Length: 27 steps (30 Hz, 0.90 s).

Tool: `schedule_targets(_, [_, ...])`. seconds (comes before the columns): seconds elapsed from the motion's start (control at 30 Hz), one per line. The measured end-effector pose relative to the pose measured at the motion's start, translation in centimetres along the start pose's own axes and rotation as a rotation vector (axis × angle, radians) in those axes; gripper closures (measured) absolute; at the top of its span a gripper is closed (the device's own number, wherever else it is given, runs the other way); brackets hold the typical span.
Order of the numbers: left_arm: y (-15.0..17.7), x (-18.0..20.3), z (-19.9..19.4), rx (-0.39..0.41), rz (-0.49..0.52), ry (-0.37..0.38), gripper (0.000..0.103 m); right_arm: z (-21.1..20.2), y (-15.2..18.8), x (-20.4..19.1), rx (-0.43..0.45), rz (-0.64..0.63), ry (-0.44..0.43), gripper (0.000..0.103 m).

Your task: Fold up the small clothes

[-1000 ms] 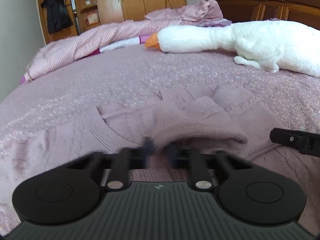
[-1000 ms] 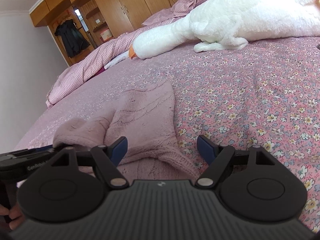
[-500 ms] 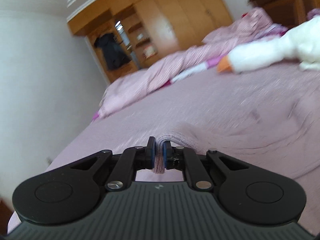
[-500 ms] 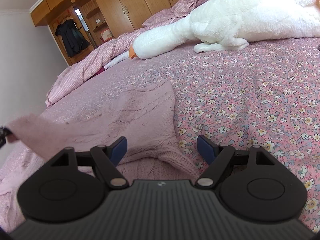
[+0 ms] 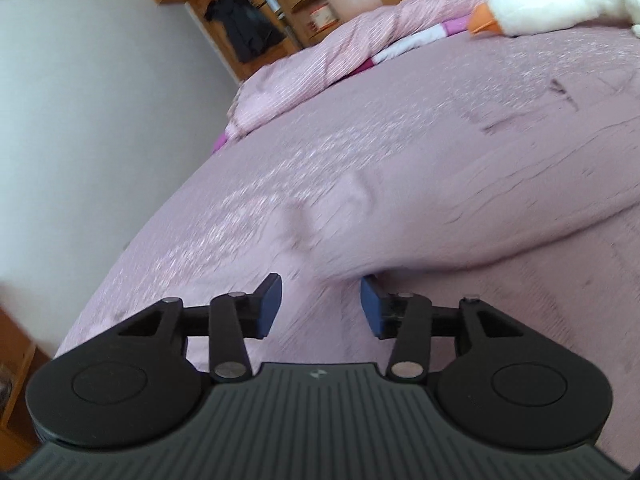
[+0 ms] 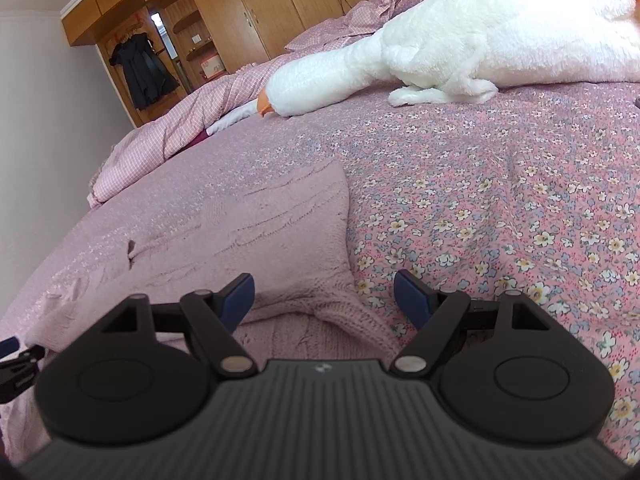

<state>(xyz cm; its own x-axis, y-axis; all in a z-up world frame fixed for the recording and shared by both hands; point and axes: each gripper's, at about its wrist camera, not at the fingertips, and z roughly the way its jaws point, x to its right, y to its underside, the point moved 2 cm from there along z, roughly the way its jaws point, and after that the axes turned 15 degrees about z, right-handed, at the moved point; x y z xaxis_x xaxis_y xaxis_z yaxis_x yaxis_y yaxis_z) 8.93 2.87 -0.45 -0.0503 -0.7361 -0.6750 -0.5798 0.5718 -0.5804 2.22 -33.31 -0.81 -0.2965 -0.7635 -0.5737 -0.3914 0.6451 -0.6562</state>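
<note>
— Left wrist view: left tongs point(image 5: 320, 306) spread, blue pads point(image 5: 269, 305) apart, jaws just been opening. Nothing pinched; edge of pink sweater point(image 5: 460, 208) blurred, running in close by the right pad, contact impossible to tell.

— And the right wrist view?

— Right tongs point(image 6: 324, 300) released, wide, low over the near hem of the sweater point(image 6: 256, 232). Knit under the gap between the pads, not gripped.

— Where does the sweater lie?

— Spread flat on the bed point(image 6: 500, 184), over the floral pink bedspread, a sleeve stretched out toward the left edge of frame. Tip of the left tongs point(image 6: 16, 356) peeking in at that lower left corner, beside the sleeve end.

— Anything else on the bed?

— White plush goose point(image 6: 460, 36) with orange beak, well beyond the sweater. Rumpled checked quilt point(image 6: 176, 128) along the far side. Wooden wardrobe point(image 6: 256, 4) behind, dark garment point(image 6: 142, 72) hanging in its open bay.

— Any writing, labels?

— Only a small pale emblem on each tong body, no legible letters. Some lettering on the left tongs' tip at the frame edge, too small to read. Box on a wardrobe shelf, print unreadable.
</note>
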Motion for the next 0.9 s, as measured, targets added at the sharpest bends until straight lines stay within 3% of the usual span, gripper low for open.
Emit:
schedule_targets(0.13, [1.8, -2.5, -0.3, -0.035, -0.088, 0.013, 0.05, 0.1, 0.1, -0.1, 0.001, -0.013, 0.008, 0.025])
schedule_targets(0.3, [1.6, -6.7, -0.9, 0.02, -0.254, 0.04, 0.05, 0.2, 0.0, -0.3, -0.005, -0.02, 0.018, 0.025])
schedule_targets(0.43, [0.0, -9.1, 1.0, 0.058, -0.361, 0.131, 0.05, 0.3, 0.1, -0.5, -0.005, -0.031, 0.027, 0.025])
schedule_targets(0.63, [-1.8, -8.1, 4.5, 0.087, -0.394, 0.323, 0.057, 0.1, -0.1, -1.2, -0.014, -0.065, 0.061, 0.025])
schedule_targets(0.9, [0.4, -5.4, 6.3, 0.016, -0.418, 0.431, 0.055, 0.1, -0.1, -1.5, -0.028, -0.104, 0.081, 0.025])
